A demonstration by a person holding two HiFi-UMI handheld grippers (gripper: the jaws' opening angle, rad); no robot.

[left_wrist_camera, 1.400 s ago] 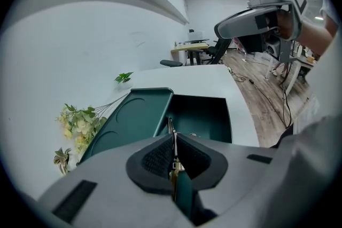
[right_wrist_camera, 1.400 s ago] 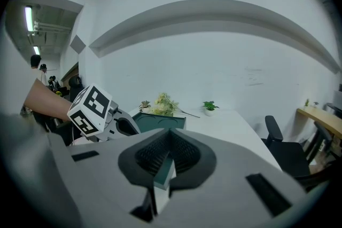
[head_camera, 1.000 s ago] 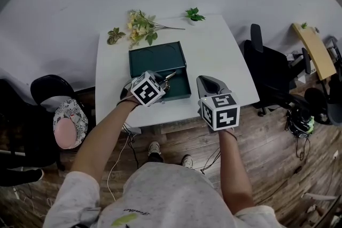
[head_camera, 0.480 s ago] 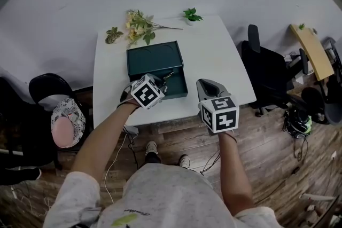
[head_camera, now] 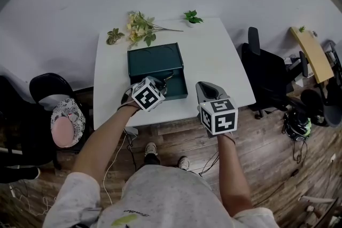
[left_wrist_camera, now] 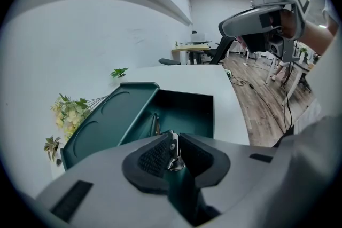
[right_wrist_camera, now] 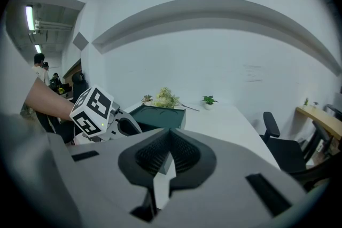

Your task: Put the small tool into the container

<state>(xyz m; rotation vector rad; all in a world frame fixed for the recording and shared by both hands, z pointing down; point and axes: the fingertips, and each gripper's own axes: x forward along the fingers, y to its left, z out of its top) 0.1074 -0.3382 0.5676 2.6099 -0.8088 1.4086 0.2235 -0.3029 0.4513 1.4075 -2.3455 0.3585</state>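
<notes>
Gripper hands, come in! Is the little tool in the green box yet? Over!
Left gripper shut on small tool, at the open green box's front edge. Right gripper shut, empty. Tool not dropped in yet. Nothing blocking the box.

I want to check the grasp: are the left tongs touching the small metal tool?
Touching. The left gripper view shows the left tongs shut on the small metal tool, which is pinched between them with no gap.
</notes>
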